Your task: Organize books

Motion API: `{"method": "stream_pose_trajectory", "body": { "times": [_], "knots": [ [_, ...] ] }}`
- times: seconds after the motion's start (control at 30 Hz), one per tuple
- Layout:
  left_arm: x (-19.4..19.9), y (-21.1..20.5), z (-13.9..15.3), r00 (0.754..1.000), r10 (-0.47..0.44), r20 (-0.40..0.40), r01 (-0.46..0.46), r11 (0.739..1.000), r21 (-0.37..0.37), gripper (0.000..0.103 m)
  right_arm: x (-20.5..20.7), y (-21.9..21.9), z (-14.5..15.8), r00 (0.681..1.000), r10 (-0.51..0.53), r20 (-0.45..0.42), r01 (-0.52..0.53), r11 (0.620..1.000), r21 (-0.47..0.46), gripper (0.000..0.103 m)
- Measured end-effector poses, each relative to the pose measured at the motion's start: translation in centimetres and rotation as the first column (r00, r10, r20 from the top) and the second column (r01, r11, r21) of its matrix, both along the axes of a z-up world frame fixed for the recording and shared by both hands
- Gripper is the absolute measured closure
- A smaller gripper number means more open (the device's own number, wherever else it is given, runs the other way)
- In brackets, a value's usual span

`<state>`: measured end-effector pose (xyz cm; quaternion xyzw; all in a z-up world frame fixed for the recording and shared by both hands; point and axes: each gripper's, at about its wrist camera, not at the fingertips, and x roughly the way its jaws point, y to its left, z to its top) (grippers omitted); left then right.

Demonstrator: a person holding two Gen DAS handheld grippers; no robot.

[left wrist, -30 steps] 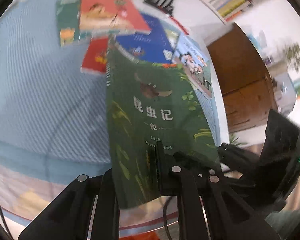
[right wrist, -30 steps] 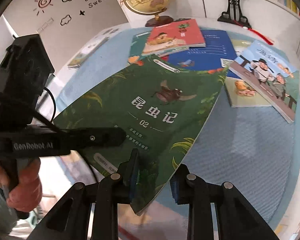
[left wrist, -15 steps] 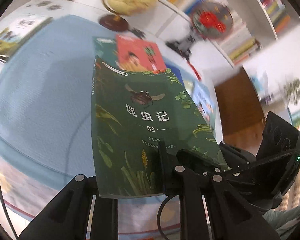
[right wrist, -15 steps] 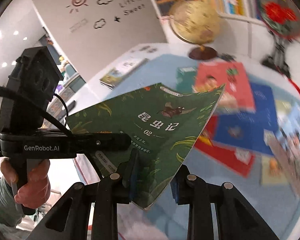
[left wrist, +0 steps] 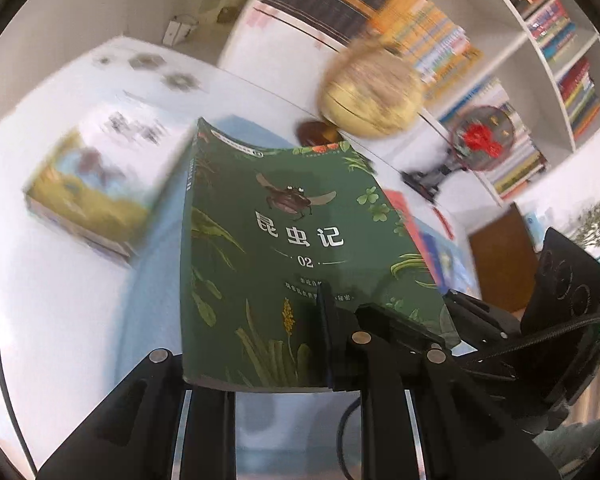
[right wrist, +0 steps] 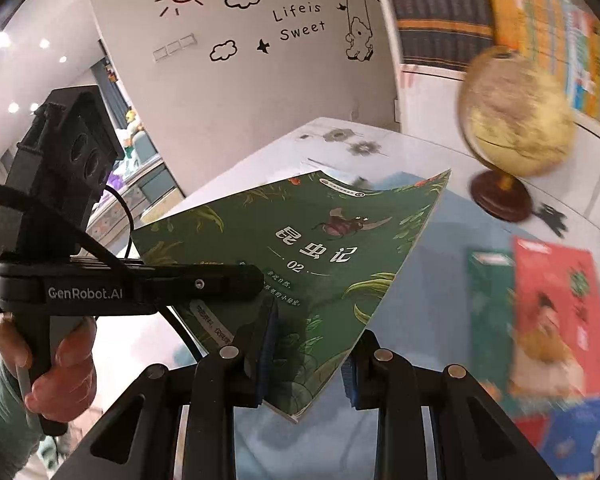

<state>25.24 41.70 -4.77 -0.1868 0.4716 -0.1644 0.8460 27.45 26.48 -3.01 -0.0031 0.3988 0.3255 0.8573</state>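
Table (left wrist: 60,300) with blue cloth, blurred globe (right wrist: 516,120) far right, red book (right wrist: 552,320) flat on the cloth. Green book (left wrist: 284,248) held up above the near table edge, left gripper (left wrist: 276,368) and right gripper (right wrist: 308,344) both pinching its near edge.
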Motion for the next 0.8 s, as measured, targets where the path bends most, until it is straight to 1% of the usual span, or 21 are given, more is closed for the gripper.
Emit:
{"method": "stream_pose_trajectory", "body": {
  "times": [0.07,0.13,0.3,0.4,0.5,0.57,0.6,0.67,0.73,0.8],
  "knots": [
    [2.5,3.2,-0.6,1.000,0.005,0.003,-0.005,1.000,0.014,0.088,2.0,3.1,-0.6,1.000,-0.013,0.004,0.013,1.000,-0.004,0.076],
    [4.9,6.1,-1.5,1.000,0.009,0.000,-0.009,1.000,0.009,0.088,4.6,6.5,-1.3,0.999,-0.039,-0.003,0.039,0.999,-0.004,0.076],
    [10.0,11.7,-4.3,0.999,0.007,-0.035,-0.008,1.000,-0.030,0.088,9.3,11.4,-3.2,0.994,-0.097,-0.043,0.097,0.995,-0.003,0.076],
    [12.0,13.8,-6.1,0.997,0.005,-0.075,-0.010,0.998,-0.065,0.088,11.5,13.5,-4.6,0.986,-0.141,-0.086,0.141,0.990,-0.007,0.076],
    [12.9,15.2,-7.2,0.995,0.007,-0.096,-0.016,0.996,-0.091,0.087,12.4,14.5,-5.6,0.980,-0.159,-0.119,0.161,0.987,0.006,0.075],
    [13.1,16.1,-7.9,0.992,0.013,-0.124,-0.027,0.994,-0.110,0.084,12.6,15.0,-6.0,0.977,-0.163,-0.135,0.166,0.986,0.010,0.075],
    [13.2,16.5,-8.2,0.990,0.021,-0.138,-0.037,0.993,-0.111,0.079,12.7,15.3,-6.2,0.975,-0.169,-0.147,0.172,0.985,0.012,0.075],
    [13.1,17.3,-8.9,0.985,0.043,-0.169,-0.061,0.993,-0.099,0.074,12.8,15.7,-6.8,0.968,-0.188,-0.169,0.192,0.981,0.008,0.075],
    [12.9,18.2,-9.7,0.977,0.067,-0.202,-0.086,0.992,-0.087,0.072,12.9,16.1,-7.8,0.960,-0.200,-0.196,0.204,0.979,0.004,0.075],
    [12.5,19.0,-10.5,0.969,0.105,-0.223,-0.120,0.991,-0.053,0.070,12.8,16.6,-8.7,0.953,-0.202,-0.226,0.208,0.978,0.003,0.075]
  ]
}}
